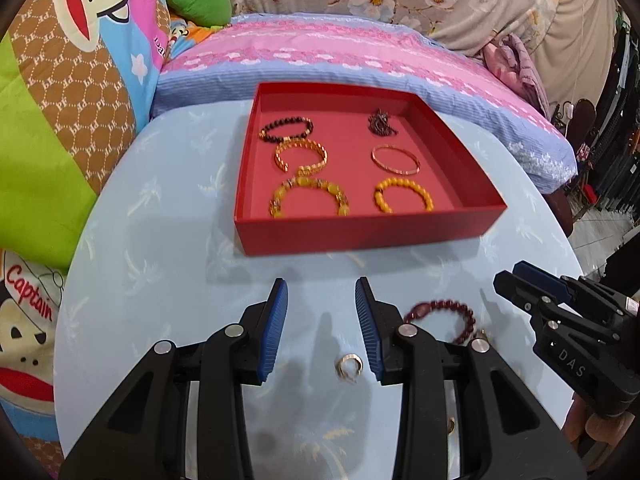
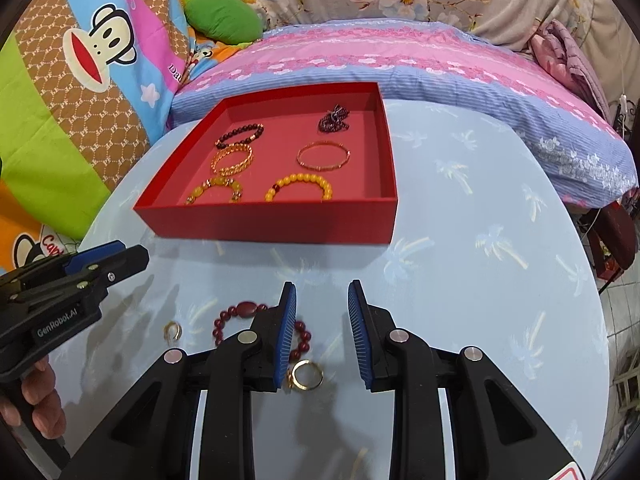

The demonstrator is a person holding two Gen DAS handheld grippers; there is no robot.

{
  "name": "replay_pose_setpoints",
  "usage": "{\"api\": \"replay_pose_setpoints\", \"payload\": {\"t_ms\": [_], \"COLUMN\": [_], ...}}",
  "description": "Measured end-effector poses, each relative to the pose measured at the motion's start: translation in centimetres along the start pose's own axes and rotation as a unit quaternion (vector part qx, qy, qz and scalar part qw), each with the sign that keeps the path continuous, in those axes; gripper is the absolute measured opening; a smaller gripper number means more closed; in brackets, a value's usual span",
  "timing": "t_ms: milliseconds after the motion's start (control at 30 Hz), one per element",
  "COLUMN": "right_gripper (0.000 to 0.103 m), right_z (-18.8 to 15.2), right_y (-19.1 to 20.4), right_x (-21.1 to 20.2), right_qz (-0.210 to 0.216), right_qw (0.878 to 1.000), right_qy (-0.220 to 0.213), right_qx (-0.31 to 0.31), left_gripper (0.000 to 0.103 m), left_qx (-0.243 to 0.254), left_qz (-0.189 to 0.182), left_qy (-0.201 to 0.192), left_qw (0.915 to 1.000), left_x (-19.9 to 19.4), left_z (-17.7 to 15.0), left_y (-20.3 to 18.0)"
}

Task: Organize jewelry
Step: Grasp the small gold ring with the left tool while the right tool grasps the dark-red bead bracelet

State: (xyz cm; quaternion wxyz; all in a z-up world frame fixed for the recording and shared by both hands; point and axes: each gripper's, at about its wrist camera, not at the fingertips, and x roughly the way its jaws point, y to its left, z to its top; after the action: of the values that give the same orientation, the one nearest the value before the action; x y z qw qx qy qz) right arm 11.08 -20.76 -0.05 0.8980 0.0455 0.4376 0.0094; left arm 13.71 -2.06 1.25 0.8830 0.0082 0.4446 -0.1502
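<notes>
A red box [image 1: 360, 236] [image 2: 272, 228] stands at the back of the round blue table and holds several bracelets in two columns. Nearer to me on the table lie a dark red bead bracelet [image 1: 440, 318] [image 2: 248, 312], a small silver ring [image 1: 349, 368] [image 2: 173, 331] and a gold ring [image 2: 306, 375]. My left gripper [image 1: 322, 282] is open above the silver ring and grips nothing. My right gripper [image 2: 322, 284] is open over the gold ring, its left finger covering part of the red bracelet. Each gripper also shows at the edge of the other's view.
The table [image 2: 480, 280] is covered with a pale blue palm-print cloth, and its rim curves away on the left and right. Behind it are a pink and blue bed [image 1: 360, 52], cartoon-print bedding [image 1: 60, 100] and a green cushion [image 2: 224, 16]. A tiled floor shows far right.
</notes>
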Motion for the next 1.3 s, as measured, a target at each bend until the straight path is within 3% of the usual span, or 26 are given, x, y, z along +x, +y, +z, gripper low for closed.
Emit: {"api": "replay_pose_setpoints", "payload": {"t_ms": [300,733,967,1133,1300], "right_gripper": [0.027,0.027,0.012,0.009,0.007], "right_z": [-1.8,-1.7,-2.0,-2.0,-1.9], "right_y": [1.2,2.5,2.0,1.3,-1.7], "right_x": [1.1,3.2,3.7,3.7,3.2], "right_qz": [0.004,0.003,0.001,-0.004,-0.018], "right_qw": [1.000,0.999,0.999,0.999,0.999], "right_qy": [0.019,0.032,0.035,0.032,0.025], "right_qx": [-0.012,-0.029,-0.026,-0.022,0.029], "left_gripper": [0.034,0.034,0.034,0.034,0.034], "left_qx": [-0.004,-0.012,-0.007,-0.006,-0.001], "left_qz": [-0.003,-0.003,-0.004,-0.006,-0.011], "left_qy": [0.021,0.044,0.045,0.046,0.044], "left_qw": [0.9998,0.9989,0.9990,0.9989,0.9990], "left_x": [-0.1,0.0,0.0,0.1,-0.1], "left_z": [-2.4,-4.6,-4.6,-4.6,-4.6], "left_y": [0.0,0.9,0.5,0.2,-0.4]}}
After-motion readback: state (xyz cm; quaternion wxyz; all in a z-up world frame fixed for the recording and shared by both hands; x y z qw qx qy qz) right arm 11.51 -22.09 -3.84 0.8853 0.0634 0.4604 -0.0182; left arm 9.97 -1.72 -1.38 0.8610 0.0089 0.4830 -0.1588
